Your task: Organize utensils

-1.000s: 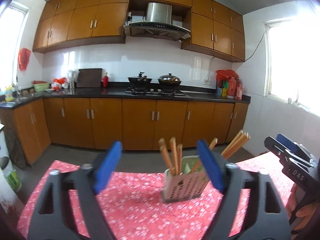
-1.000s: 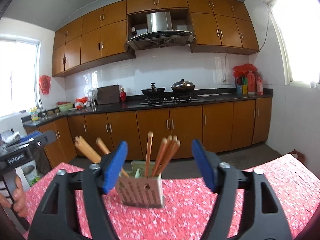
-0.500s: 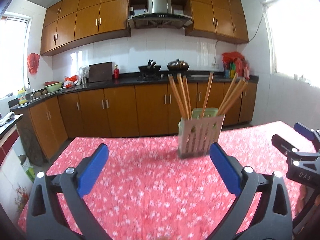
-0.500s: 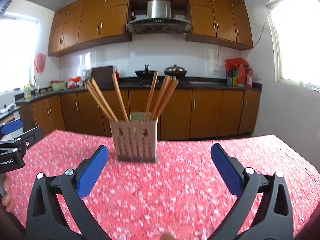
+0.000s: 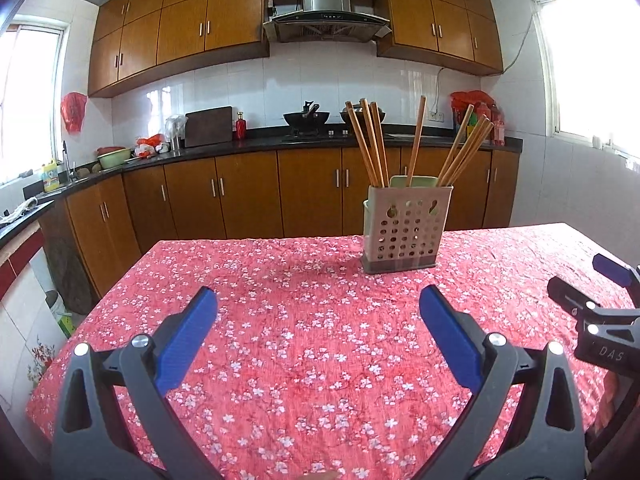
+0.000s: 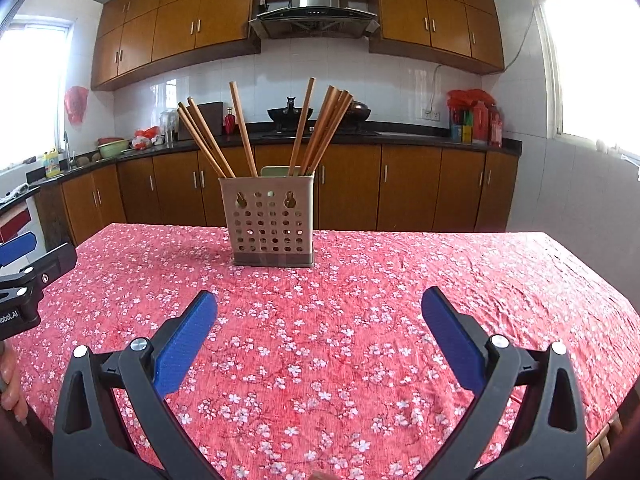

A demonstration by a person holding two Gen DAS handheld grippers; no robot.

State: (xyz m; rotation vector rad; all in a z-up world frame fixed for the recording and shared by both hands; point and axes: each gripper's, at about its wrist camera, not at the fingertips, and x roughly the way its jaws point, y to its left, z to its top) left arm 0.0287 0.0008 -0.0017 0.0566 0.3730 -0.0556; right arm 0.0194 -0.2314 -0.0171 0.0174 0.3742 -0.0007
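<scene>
Hovering low over the red flowered surface (image 5: 304,344), both grippers face the same target, and both are empty. The left gripper (image 5: 318,318) has its blue fingers (image 5: 186,340) spread as wide as they go, with only cloth showing between them. The right gripper (image 6: 320,320) is likewise fully spread, fingers (image 6: 450,340) holding nothing.

Straight ahead stands the perforated holder (image 6: 272,220), upright near the far edge of the surface, well apart from either set of fingers. Out of it fan the wooden chopsticks (image 6: 308,132), their long axes running steeply upward, some leaning left, some right, one or two near vertical.

This is the relation that matters: from the right gripper the holder sits almost dead centre, only a touch left. From the left gripper the holder (image 5: 406,228) is off to the right, with the chopsticks (image 5: 370,140) splayed above it. So the right hand looks better lined up, I'd say, though neither is clearly closer.

With sticks that upright, a pinch would likely need to come in from the side, across the shafts, well above the holder's rim. Nothing has been taken out yet.
</scene>
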